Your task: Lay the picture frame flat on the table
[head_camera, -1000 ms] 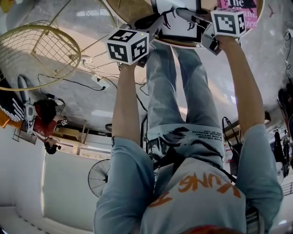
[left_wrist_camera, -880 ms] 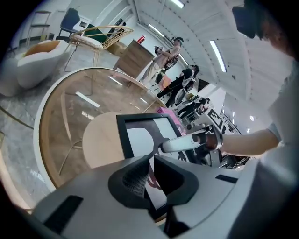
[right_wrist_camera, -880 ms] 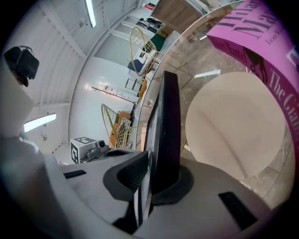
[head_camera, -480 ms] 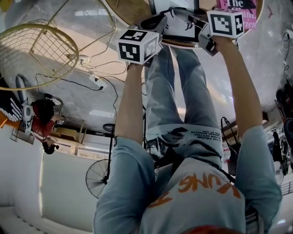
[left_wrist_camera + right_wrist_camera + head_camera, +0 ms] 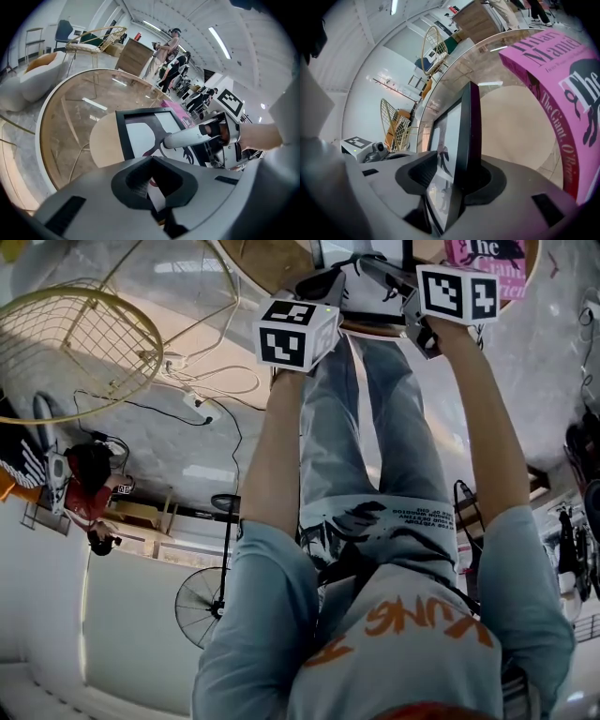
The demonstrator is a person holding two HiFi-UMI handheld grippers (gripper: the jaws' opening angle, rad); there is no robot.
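Observation:
The black picture frame with a white print lies low over the round glass table; whether it rests fully flat I cannot tell. My left gripper is shut on the picture frame's near edge. My right gripper straddles the side edge of the picture frame. Its jaws are opening, and a gap shows between the left pad and the glass. From the left gripper view one right gripper finger lies across the print. In the head view both marker cubes sit at the table's rim, left gripper and right gripper.
A pink book lies just right of the frame, also top right as the pink book. A pale round mat is under the frame. A yellow wire chair, floor cables and a fan are on the left.
My left gripper has moved right and in toward the frame. The right gripper has shifted slightly left along the table's rim.

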